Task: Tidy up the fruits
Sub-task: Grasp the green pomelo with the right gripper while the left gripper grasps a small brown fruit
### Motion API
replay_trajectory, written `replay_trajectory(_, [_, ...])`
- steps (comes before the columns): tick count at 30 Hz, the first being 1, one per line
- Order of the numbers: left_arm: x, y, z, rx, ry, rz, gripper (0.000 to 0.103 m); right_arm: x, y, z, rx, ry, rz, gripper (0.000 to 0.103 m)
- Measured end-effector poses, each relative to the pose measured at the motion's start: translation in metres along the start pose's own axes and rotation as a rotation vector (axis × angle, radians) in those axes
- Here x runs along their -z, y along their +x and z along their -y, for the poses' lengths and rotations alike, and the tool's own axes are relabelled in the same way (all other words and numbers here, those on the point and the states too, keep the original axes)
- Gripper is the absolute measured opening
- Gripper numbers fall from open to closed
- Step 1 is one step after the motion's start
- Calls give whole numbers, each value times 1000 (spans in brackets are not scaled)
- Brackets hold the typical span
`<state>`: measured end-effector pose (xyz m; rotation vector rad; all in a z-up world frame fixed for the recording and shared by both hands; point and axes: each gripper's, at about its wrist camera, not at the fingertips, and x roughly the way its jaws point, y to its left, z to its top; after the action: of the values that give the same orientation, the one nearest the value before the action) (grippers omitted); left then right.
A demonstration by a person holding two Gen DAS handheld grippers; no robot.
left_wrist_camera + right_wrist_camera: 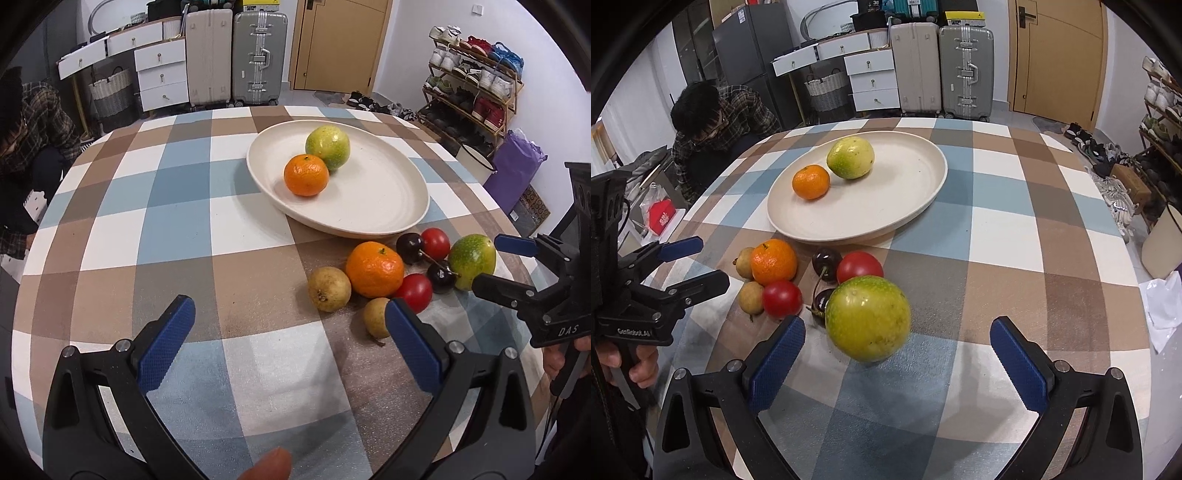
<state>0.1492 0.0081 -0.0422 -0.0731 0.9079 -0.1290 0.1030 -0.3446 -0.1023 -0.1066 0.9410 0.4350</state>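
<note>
A white oval plate [388, 206] [905, 184] holds an orange [306, 175] [810, 181] and a green fruit [327, 147] [850, 157]. In front of it a pile lies on the checked cloth: an orange [374, 268] [774, 261], two red tomatoes [415, 291] [859, 266], two dark cherries [410, 248], two small tan fruits [329, 288] [751, 297], and a green fruit [472, 261] [868, 317]. My right gripper [897, 369] [487, 260] is open, the green fruit just beyond its jaws. My left gripper [288, 343] [694, 264] is open and empty, left of the pile.
The round table's edge curves close on both sides. A seated person [716, 122] is at the far left. Suitcases [942, 66], drawers and a shoe rack [476, 85] stand beyond the table. White paper [1163, 306] lies at the right edge.
</note>
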Motion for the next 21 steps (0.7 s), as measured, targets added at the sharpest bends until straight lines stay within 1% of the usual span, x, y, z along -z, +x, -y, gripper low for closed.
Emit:
replay_trajectory(7, [-1,9,-11,-39,-36,-17,102,3,5,-2,-7,-4,-9,102])
replay_trajectory(12, [-1,15,-15,-30,-43,-29,103,4,6,-1,-19,2,-8,101])
replay_trajectory(14, [-1,20,-14,-26,-40,-42,102,4,7,-2,-25,-1,-8,98])
replay_trajectory(16, [-2,24,-14,-20,-37,-51,100,4,7,-3,-26,-4,-9,96])
replay_trajectory(18, [-3,27,-15,-13,-33,-56,94,4,7,-4,-28,-6,-11,95])
replay_trajectory(20, [-4,29,-14,-9,-32,-55,90,5,8,-5,-29,-13,-14,90])
replay_trajectory(21, [-5,30,-14,1,-29,-53,86,5,8,-6,-29,-15,-16,89])
